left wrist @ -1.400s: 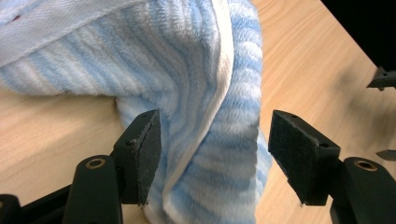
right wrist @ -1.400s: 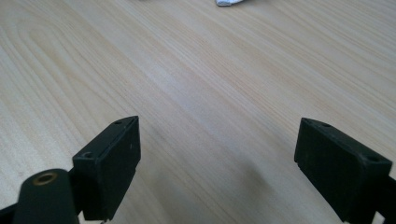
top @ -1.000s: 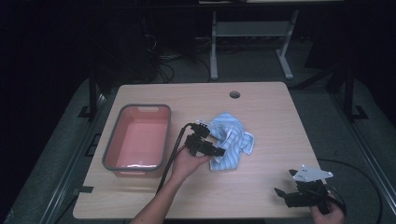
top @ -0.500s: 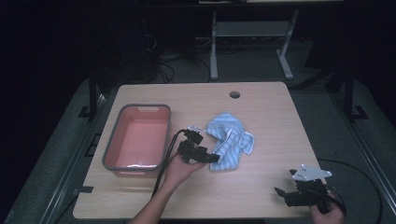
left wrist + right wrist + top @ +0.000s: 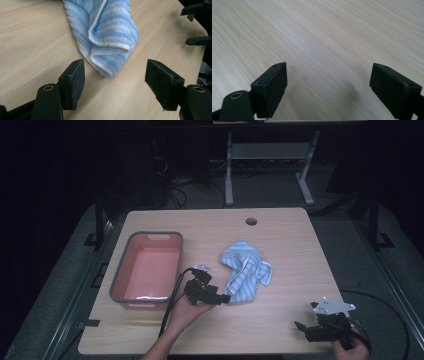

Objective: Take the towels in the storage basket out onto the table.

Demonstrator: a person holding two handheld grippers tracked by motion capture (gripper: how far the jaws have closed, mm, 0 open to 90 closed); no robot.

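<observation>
Our left hand-held gripper (image 5: 113,82) stands wide open and empty, just short of the cloth (image 5: 107,37) lying mid-desk (image 5: 280,320). We should ease forward, straddle the folded corner, then pinch both layers firmly.

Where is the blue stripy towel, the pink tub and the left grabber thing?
blue striped towel (image 5: 243,272), high view, on the middle of its crumpled folds.
pink tub (image 5: 118,282), high view, on its grey left rim.
left gripper (image 5: 113,77), left gripper view, midway between its open black fingertips.
</observation>
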